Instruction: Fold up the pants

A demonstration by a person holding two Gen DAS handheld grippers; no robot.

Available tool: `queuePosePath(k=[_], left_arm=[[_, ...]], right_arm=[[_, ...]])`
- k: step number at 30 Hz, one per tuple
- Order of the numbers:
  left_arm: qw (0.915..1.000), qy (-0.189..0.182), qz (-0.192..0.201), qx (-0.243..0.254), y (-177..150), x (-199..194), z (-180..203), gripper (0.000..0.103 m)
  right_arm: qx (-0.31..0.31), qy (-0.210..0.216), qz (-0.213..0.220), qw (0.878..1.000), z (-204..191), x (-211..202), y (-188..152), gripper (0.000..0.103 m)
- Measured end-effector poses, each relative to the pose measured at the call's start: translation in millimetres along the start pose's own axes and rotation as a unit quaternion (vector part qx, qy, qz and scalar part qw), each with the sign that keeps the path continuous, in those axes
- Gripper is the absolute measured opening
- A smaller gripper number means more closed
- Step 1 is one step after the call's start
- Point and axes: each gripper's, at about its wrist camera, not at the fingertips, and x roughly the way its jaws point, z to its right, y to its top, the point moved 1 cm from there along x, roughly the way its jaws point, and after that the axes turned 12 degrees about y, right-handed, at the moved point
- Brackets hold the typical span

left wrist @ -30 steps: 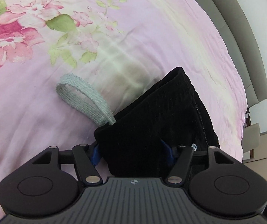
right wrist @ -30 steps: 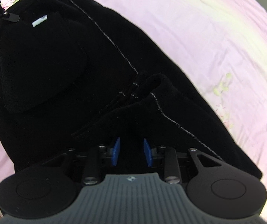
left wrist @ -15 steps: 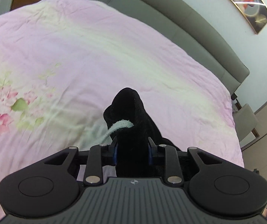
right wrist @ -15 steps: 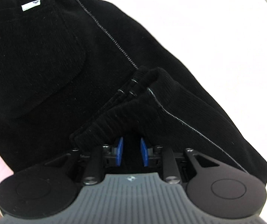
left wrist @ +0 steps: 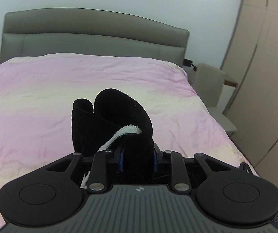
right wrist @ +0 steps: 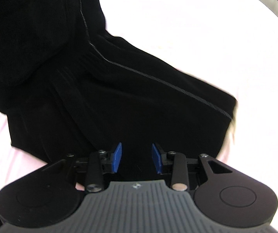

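The left gripper (left wrist: 138, 158) had its blue pads clamped on a bunched fold of the black pants (left wrist: 117, 124), the cloth filling the narrow gap between them and rising above the fingers in two rounded lobes. A pale grey drawstring (left wrist: 122, 133) crossed the front of that bunch and trailed down past the left finger. Beyond the lifted cloth lay the pink bed cover (left wrist: 42, 89), stretching away to the grey padded headboard (left wrist: 92, 36) at the far edge of the bed; off the bed's right edge stood a pale chair (left wrist: 208, 83) and a beige wardrobe door (left wrist: 263, 68).

The right gripper (right wrist: 137, 158) pointed steeply down at the bed, its jaws opening — the blue pads (right wrist: 117, 157) stood apart with a clear gap, and black fabric lay under and behind them, but neither pad pressed on it. From there the pants (right wrist: 119, 97) spread away across the cover towards the upper left of that view, a thin pale seam line (right wrist: 158, 81) running diagonally along the leg. The picture was motion-blurred, and the bed cover (right wrist: 187, 29) around the pants was washed out to near white — only its near left edge showed pink.
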Motion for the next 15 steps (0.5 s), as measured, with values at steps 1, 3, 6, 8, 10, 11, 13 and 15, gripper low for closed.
queuePosePath(k=[1, 3, 6, 8, 10, 11, 13, 15], left_arm=[[0.9997, -0.005, -0.005, 0.022, -2, 7, 22, 0.029], [0.9972, -0.017, -0.022, 0.07, -12, 25, 67, 0.029], [0.9868, -0.031, -0.056, 0.149, -40, 58, 129, 0.029], [0.9758, -0.038, -0.083, 0.199, -64, 82, 160, 0.029], [0.9631, -0.044, -0.121, 0.237, -91, 107, 188, 0.029], [0.9593, -0.045, -0.133, 0.245, -101, 119, 195, 0.029], [0.9516, -0.056, -0.16, 0.257, -124, 140, 202, 0.03], [0.9474, -0.073, -0.185, 0.25, -139, 156, 203, 0.033]], right_arm=[[0.007, 0.0, 0.003, 1.0, 8, -5, -11, 0.032], [0.022, 0.0, 0.008, 1.0, 24, -12, -29, 0.032], [0.054, 0.005, 0.017, 0.998, 49, -20, -55, 0.032], [0.075, 0.012, 0.022, 0.997, 64, -25, -72, 0.032], [0.086, 0.017, 0.023, 0.996, 73, -26, -84, 0.032], [0.088, 0.02, 0.023, 0.996, 81, -34, -92, 0.032], [0.09, 0.025, 0.021, 0.995, 87, -35, -99, 0.032], [0.091, 0.031, 0.019, 0.995, 89, -36, -106, 0.033]])
